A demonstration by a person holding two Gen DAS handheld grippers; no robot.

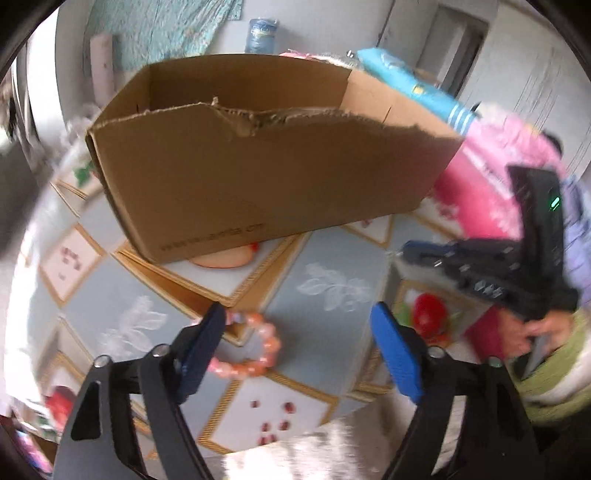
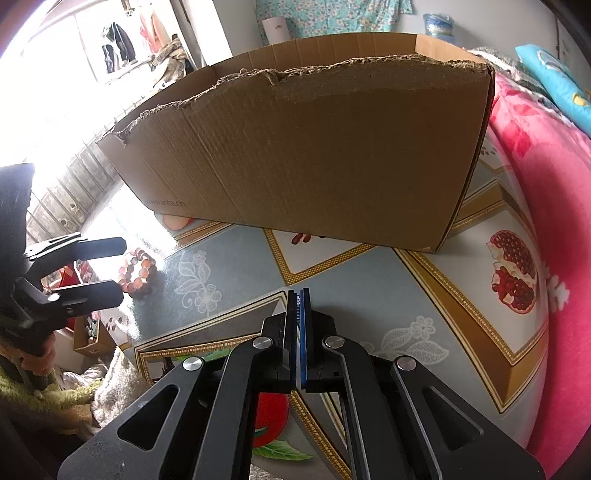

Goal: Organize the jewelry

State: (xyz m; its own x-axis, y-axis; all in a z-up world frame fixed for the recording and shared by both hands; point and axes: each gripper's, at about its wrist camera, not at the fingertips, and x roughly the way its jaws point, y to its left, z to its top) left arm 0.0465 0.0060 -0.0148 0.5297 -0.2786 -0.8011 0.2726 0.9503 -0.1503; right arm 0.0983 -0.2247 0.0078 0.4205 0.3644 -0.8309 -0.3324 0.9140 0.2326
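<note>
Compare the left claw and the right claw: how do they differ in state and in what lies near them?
The left claw stands open; the right claw is shut. The left claw has the pink bead bracelet between its fingers, unpinched; the right claw holds nothing. Both have blue pads and point down at the tablecloth.

A lived-in home, likely a bedroom. A counter (image 2: 369,280) wears a vinyl cloth printed with pomegranates and flowers. A pink floral blanket (image 2: 535,147) is heaped at the right. Clothes (image 2: 118,44) hang by a bright window at the far left, and a teal patterned fabric (image 2: 325,14) covers the far wall.
</note>
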